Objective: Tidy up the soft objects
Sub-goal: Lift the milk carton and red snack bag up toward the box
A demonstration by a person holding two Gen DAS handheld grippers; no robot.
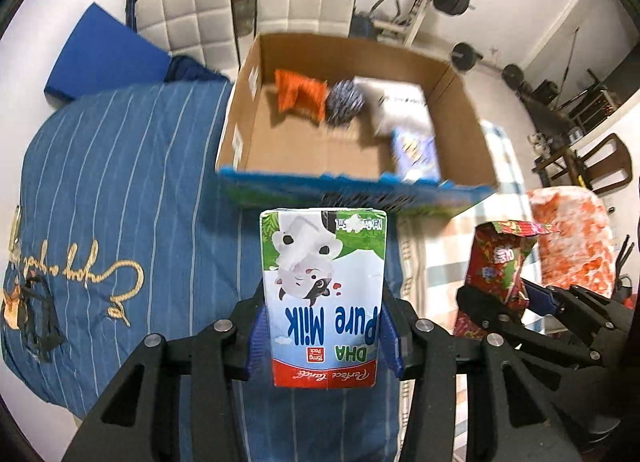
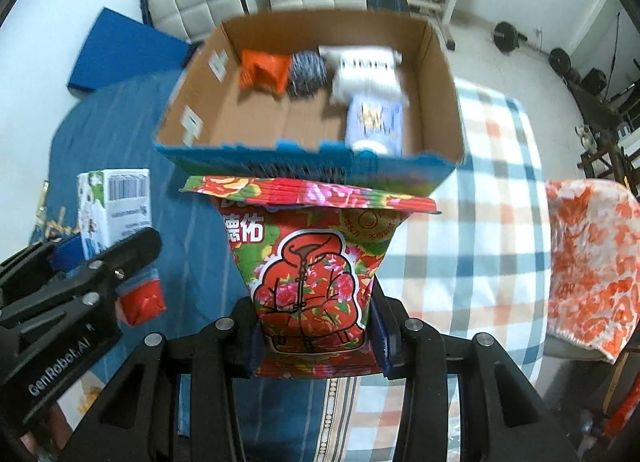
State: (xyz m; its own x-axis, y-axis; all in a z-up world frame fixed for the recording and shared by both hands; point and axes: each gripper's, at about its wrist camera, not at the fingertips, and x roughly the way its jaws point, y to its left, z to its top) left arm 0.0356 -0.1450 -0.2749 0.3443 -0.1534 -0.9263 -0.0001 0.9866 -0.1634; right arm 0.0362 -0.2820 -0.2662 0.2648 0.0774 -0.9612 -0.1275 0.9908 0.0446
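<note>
Left wrist view: two grippers, each carrying a soft pack, short of an open box [image 1: 356, 121] on the bed [image 1: 120, 189].

Left gripper [image 1: 324, 326] has its fingers [image 1: 258, 338] clenched on the lower part of a milk pack [image 1: 324, 294], held upside down before the box's near wall. Right gripper [image 2: 318, 336] grasps a floral snack bag [image 2: 312, 270] low down, its wide top just short of that wall. Inside, along the far side, lie an orange pouch [image 1: 300, 93], a striped ball [image 1: 345, 102], a white pack [image 1: 400, 105] and a blue pack [image 1: 416, 153]. Risks, as judged: either item may catch the near wall if carried in too low; the low-gripped bag may fold; the two grippers, side by side, may collide.
</note>
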